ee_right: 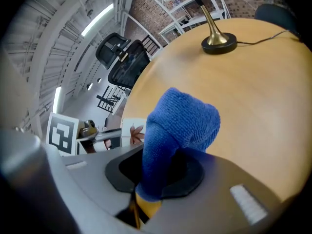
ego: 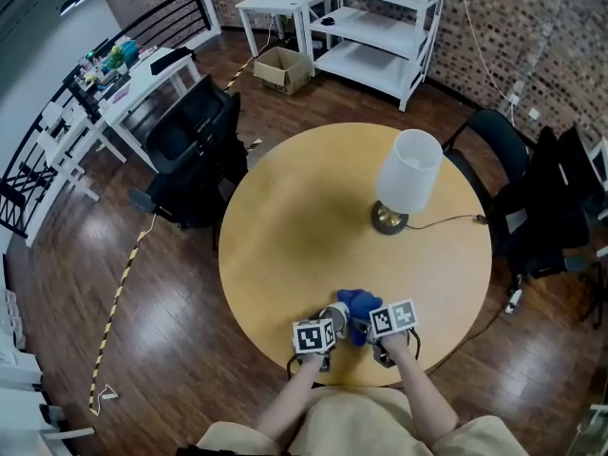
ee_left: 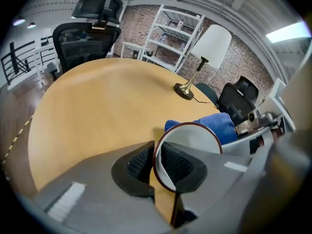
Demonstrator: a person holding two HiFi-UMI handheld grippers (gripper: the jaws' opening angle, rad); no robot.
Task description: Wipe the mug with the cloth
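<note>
A round wooden surface stands on a dark wood floor in a brick-walled room, seen from above. At its near edge, a person's two forearms reach in, each hand holding tongs that bear a cube with square markers.

The left tongs are closed tight on the wall of a white mug with a dark red rim, one jaw inside the mug and one outside. Whether the mug rests on the surface or is lifted cannot be told.

The right tongs are clamped on a blue cloth, which bunches up out of the jaws. The cloth sits just beside the mug on its right, close enough that it may touch.

Farther across the surface, toward the right, stands a lamp with a white shade and a brass base, its cord trailing off the edge. Beyond the surface are a black office chair at the left, a cardboard box on the floor, and white shelving against the far wall.
</note>
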